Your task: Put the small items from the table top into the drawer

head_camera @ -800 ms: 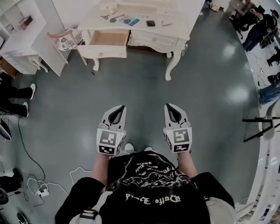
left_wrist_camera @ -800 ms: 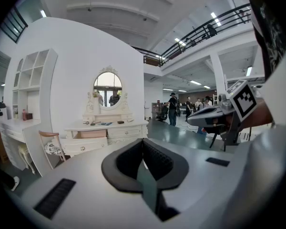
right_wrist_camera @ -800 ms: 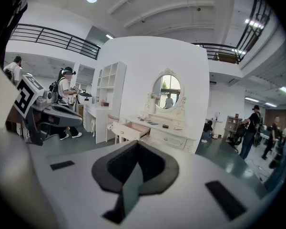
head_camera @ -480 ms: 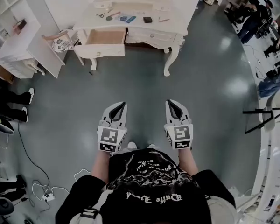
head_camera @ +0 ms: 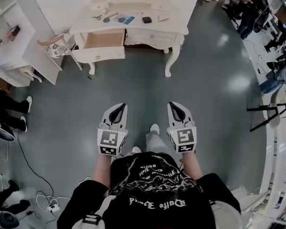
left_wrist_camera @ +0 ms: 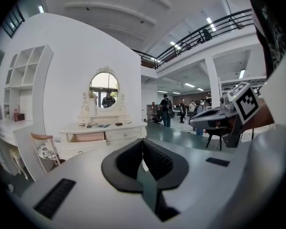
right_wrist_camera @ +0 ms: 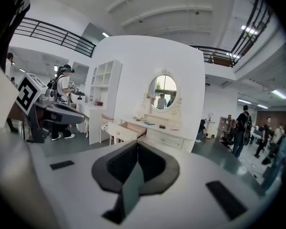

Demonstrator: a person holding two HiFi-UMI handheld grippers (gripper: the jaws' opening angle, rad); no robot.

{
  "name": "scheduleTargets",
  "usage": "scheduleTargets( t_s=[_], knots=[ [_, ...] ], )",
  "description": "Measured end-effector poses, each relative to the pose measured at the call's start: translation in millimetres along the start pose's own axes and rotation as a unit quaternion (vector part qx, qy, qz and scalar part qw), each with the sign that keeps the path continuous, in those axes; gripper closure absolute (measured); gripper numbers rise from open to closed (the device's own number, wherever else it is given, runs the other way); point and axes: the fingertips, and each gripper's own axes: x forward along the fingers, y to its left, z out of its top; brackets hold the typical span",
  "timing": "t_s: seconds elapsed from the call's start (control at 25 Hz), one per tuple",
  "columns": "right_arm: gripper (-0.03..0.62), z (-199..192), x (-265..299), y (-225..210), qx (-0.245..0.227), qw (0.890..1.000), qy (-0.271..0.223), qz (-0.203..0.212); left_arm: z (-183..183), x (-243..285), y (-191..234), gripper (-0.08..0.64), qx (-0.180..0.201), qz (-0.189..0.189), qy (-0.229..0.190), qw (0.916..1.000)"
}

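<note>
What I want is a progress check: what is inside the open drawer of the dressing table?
The drawer stands pulled out, and the wooden floor that shows looks bare. Its rear part, under the table top, is covered, so it cannot be checked.

I see a glossy grey floor [head_camera: 133, 89] catching ceiling-light glare, a white partition wall [left_wrist_camera: 69, 54] behind a white dressing table [head_camera: 174, 25] topped by an oval mirror [left_wrist_camera: 104, 88], white cubby shelves [left_wrist_camera: 26, 75] beside it, and a black-railed mezzanine [left_wrist_camera: 205, 32] overhead.
</note>
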Motion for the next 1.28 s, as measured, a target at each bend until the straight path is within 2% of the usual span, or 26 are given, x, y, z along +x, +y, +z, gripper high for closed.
scheduleTargets(
  t_s=[0.28,0.72,0.92,1.28],
  knots=[
    [0.58,-8.3,34.3,-11.8,-0.004,1.0,0.013,0.021,-5.2,27.3,15.7,0.545,-0.006,0.021,0.014,0.9997],
    [0.58,-4.6,106.2,-52.3,-0.009,0.998,0.025,0.06,9.8,93.0,41.6,0.545,-0.014,0.054,0.025,0.9981],
    [0.58,-5.1,139.3,-67.0,-0.017,0.996,0.034,0.084,17.0,124.1,48.6,0.545,0.024,0.066,0.043,0.9966],
    [0.58,3.2,192.3,-108.0,-0.029,0.992,0.033,0.122,25.9,182.9,53.5,0.545,0.024,0.085,0.066,0.9939]
  ],
)
